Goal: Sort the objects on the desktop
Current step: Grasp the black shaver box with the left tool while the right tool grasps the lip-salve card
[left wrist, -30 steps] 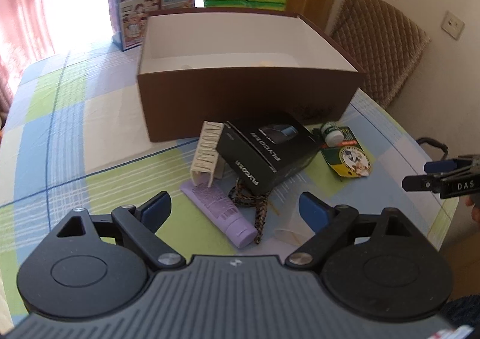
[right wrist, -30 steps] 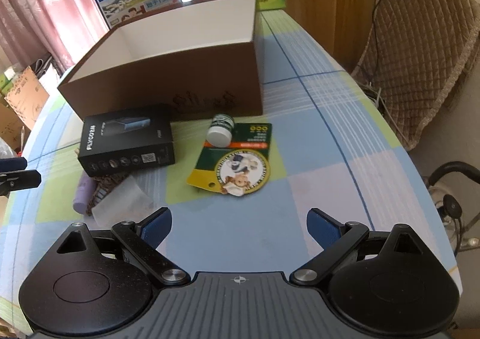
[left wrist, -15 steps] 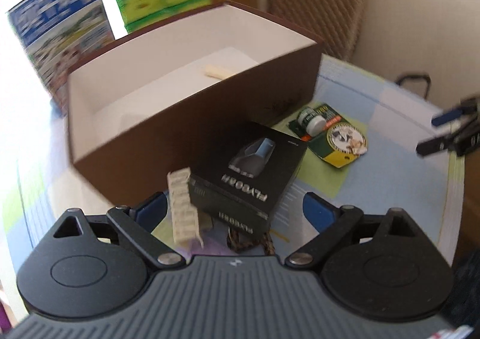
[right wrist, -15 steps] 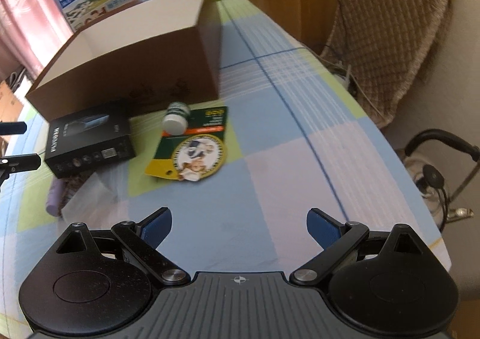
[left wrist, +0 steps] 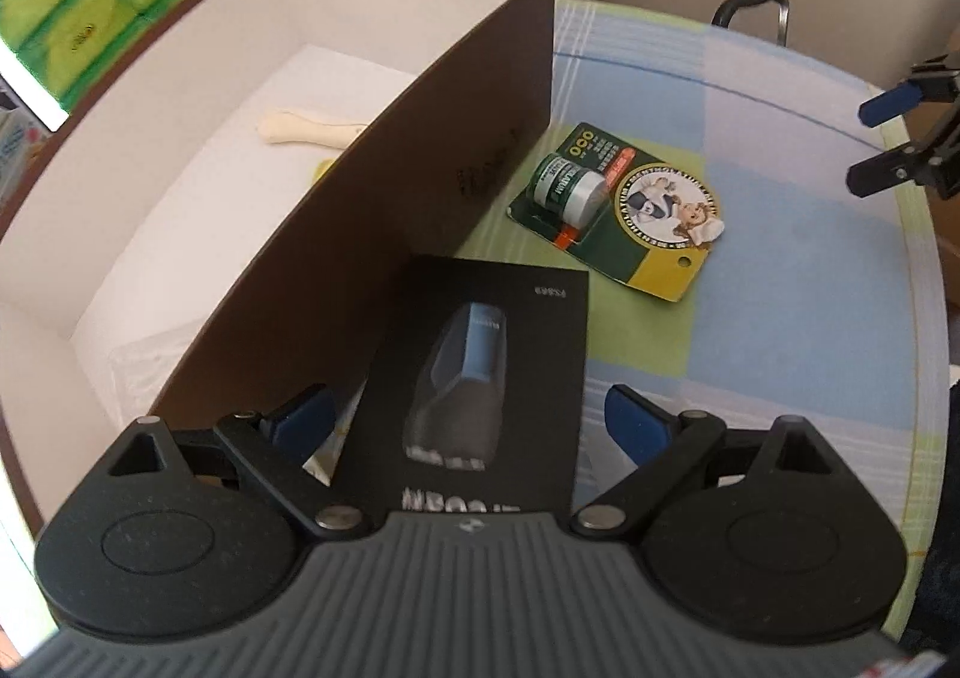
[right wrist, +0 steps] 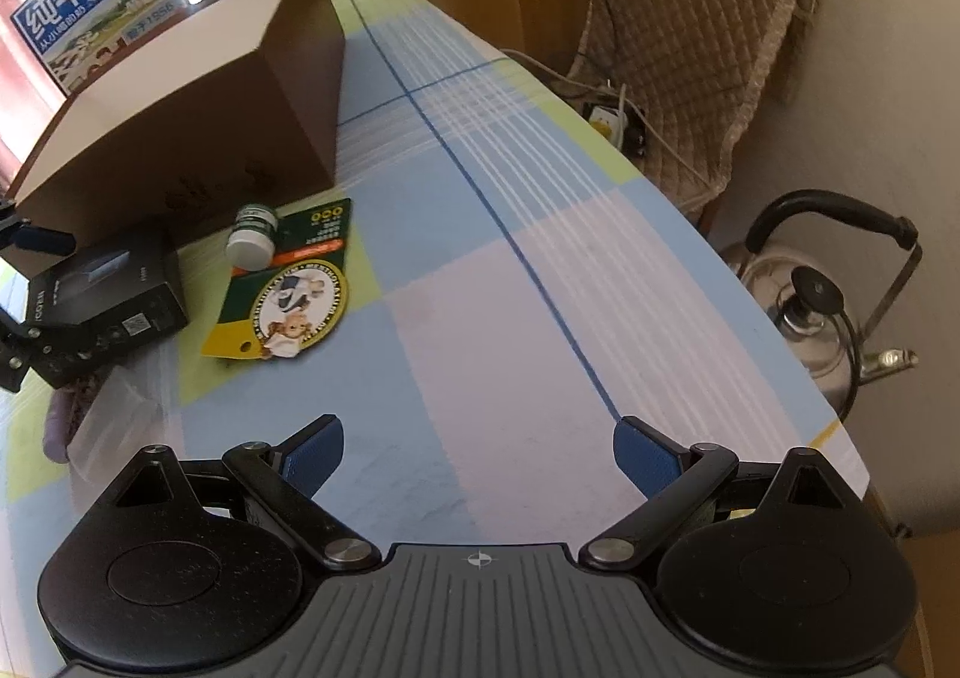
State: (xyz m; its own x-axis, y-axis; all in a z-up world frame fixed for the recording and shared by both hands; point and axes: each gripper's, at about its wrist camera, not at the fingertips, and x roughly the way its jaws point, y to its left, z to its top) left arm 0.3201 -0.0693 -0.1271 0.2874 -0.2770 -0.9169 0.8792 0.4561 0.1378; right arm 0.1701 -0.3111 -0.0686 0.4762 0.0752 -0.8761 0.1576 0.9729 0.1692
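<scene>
The left claw [left wrist: 468, 420] is seen spread wide, with the black product box [left wrist: 480, 378] lying between its two blue pads. The pads are not yet touching the box sides, so nothing is held. The box lies flat on the checked surface [left wrist: 780, 318], just beside the front wall of the brown carton [left wrist: 420, 186]. In the right wrist view the same box [right wrist: 102, 288] is seen resting partly on other small things, which are mostly hidden.

The long axis of the box runs almost straight ahead of the left claw, along the line of its fingers, and only a little tilted. Its narrow width is therefore placed across the opening. This relation is judged to decide the next move: the pads would need only to be closed on the two long sides, and then the box lifted over the carton wall to the left.

The right claw [right wrist: 477, 456] is also wide open and holds nothing. It hovers over a bare part of the surface, well apart from the box, so the left claw is clearly the nearer one. The green card with a small jar [left wrist: 618, 210] lies between the two claws, near the corner of the carton, and is left untouched. Inside the carton a pale, bone-shaped thing [left wrist: 306, 129] is already lying on the white bottom.
</scene>
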